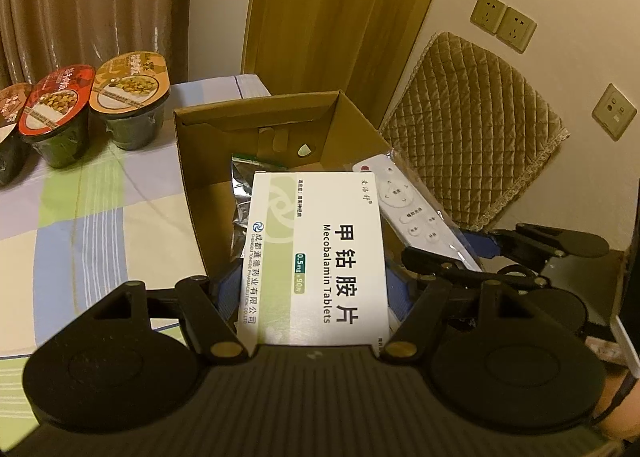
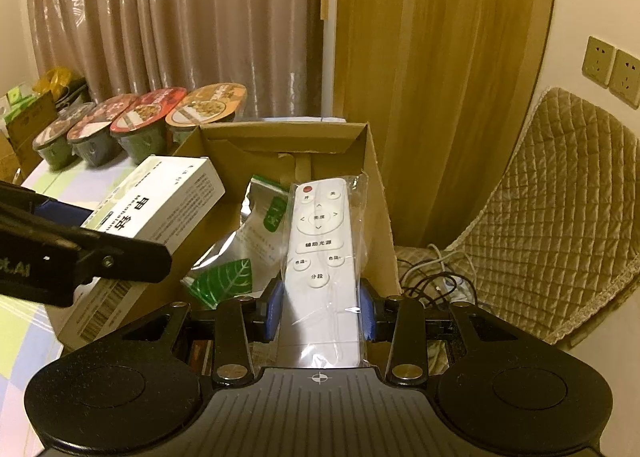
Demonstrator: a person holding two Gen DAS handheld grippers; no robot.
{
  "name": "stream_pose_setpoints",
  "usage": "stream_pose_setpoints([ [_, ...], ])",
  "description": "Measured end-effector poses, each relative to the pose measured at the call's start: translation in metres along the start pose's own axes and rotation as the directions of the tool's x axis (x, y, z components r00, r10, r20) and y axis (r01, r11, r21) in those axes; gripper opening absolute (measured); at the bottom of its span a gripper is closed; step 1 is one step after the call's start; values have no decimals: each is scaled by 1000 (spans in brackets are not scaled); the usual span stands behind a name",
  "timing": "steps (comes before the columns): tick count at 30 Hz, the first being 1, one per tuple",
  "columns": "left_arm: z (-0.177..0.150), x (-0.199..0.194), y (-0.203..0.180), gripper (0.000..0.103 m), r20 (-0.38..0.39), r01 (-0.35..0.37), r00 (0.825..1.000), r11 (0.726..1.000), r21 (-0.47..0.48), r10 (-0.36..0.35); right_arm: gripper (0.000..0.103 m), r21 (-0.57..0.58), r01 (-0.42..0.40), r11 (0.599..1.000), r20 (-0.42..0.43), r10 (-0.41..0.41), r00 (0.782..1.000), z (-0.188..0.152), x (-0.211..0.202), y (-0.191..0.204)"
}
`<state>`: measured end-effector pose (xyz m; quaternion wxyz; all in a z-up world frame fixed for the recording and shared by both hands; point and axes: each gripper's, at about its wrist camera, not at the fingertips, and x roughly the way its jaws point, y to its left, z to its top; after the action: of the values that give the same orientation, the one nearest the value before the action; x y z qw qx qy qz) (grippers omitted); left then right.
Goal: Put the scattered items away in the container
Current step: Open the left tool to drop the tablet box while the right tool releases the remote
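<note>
My left gripper (image 1: 316,289) is shut on a white Mecobalamin tablet box (image 1: 320,257), held over the open cardboard box (image 1: 192,161). In the right wrist view the same tablet box (image 2: 160,201) hangs above the cardboard box's (image 2: 380,193) left wall. My right gripper (image 2: 320,313) is shut on a white remote control (image 2: 320,249) in a clear plastic sleeve, also above the box; the remote (image 1: 404,205) shows at the right of the left wrist view. A silver and green foil pouch (image 2: 236,257) lies inside the cardboard box, seen too as the pouch (image 1: 242,193) behind the tablet box.
Several sealed instant food bowls (image 1: 124,97) stand in a row on the checked tablecloth (image 1: 92,209) left of the box. A chair with a quilted cushion (image 2: 552,209) and loose cables (image 2: 440,273) are on the right. Curtains and a wooden door stand behind.
</note>
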<state>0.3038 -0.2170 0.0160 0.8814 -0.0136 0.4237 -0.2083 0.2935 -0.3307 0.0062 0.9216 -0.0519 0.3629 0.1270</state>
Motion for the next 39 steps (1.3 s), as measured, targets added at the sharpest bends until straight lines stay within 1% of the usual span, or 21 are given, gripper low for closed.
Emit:
stream_pose_setpoints([
  [8, 0, 1, -1, 67, 2, 11, 1000, 1000, -19, -11, 41, -4, -9, 1000, 7, 9, 1000, 0, -2, 4],
  [13, 2, -1, -2, 67, 9, -1, 1000, 1000, -24, 1, 41, -4, -12, 1000, 13, 12, 1000, 1, -3, 5],
  [15, 3, -3, -1, 79, 22, -18, 1000, 999, -39, 19, 41, -5, -10, 1000, 12, 10, 1000, 1, -4, 4],
  [23, 3, -9, 7, 79, 26, -32, 999, 998, -47, 33, 41, -6, -9, 1000, 6, 9, 1000, -2, -4, 5],
  [31, -2, -13, 11, 79, 18, -34, 999, 998, -45, 35, 41, -11, -21, 1000, 9, 21, 1000, -2, -6, 12],
  [39, -1, -21, 14, 79, 27, -44, 999, 998, -49, 45, 41, -19, -28, 999, 13, 28, 1000, -1, -8, 20],
])
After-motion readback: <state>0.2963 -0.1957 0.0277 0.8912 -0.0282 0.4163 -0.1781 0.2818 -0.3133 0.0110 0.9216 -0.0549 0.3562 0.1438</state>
